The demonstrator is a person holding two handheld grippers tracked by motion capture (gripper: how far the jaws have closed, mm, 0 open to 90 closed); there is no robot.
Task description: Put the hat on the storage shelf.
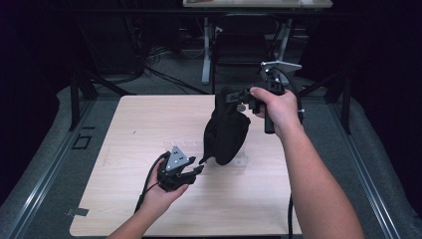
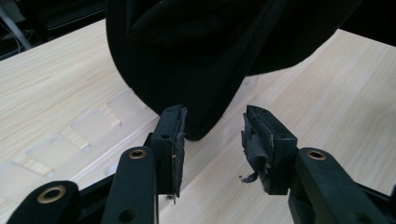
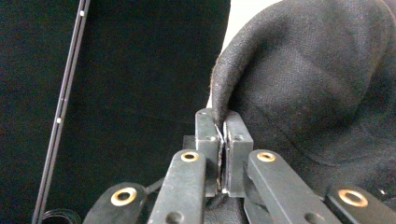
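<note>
1. We see the wooden table point(image 1: 149, 129), pale top, w/ a taped clear patch near its middle
2. Black cloth point(image 1: 225, 133) hangs over the table centre, lifted by its top edge; low tip point(image 2: 198, 133) is just above or maybe grazing the wood, we can't tell which
3. We judge it soft, light, limp: it drapes and folds, no stiffness, won't slip much on rubber pads, not fragile. Best hold = a hem or corner, thin enough for the jaws; grabbing the bulk would bunch it
4. Right arm reaches fwd and up, right hand point(image 1: 276, 105) wrapped round the handle, gripper pointing left across the table
5. Right gripper point(image 3: 223, 122) jaws closed tight, pinching the cloth's edge betw. the pads, carrying its weight
6. Left forearm low, near table front, hand palm-up under the left gripper point(image 2: 212, 135), aimed at the cloth's hanging tip
7. Left jaws part-way apart, nothing held; the tip sits just ahead of them, near the left pad, pads worn and frayed
8. We'd say next grab = that low tip, so both ends are held
</note>
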